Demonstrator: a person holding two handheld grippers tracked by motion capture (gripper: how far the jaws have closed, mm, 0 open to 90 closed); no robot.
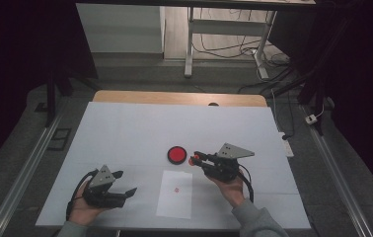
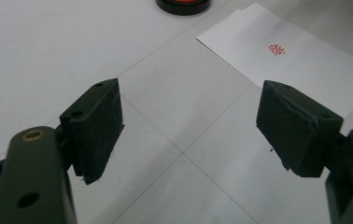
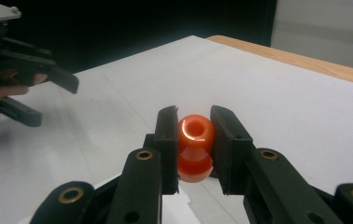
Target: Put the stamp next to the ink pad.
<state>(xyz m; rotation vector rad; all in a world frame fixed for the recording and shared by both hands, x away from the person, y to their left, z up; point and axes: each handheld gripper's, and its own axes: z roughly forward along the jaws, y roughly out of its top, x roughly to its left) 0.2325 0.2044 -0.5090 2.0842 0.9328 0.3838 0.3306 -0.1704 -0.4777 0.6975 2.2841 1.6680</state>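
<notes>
While gripping one stamp (image 3: 195, 144): one pad (image 1: 177, 154), one paper (image 1: 174, 194).

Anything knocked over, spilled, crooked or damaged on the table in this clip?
Nothing stands out. The white sheet lies flat with one small red stamp mark, the ink pad sits flat beyond it, and the right hand-held gripper holds the orange stamp.

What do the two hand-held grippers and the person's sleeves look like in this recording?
Both are black: the left hand-held gripper and the right hand-held gripper each carry a grey three-cornered plate on top and trail a black cable. Their linkage arms have brass-coloured pivot bushings, and the jaws end in flat, blocky black pads. The person wears grey sleeves.
</notes>
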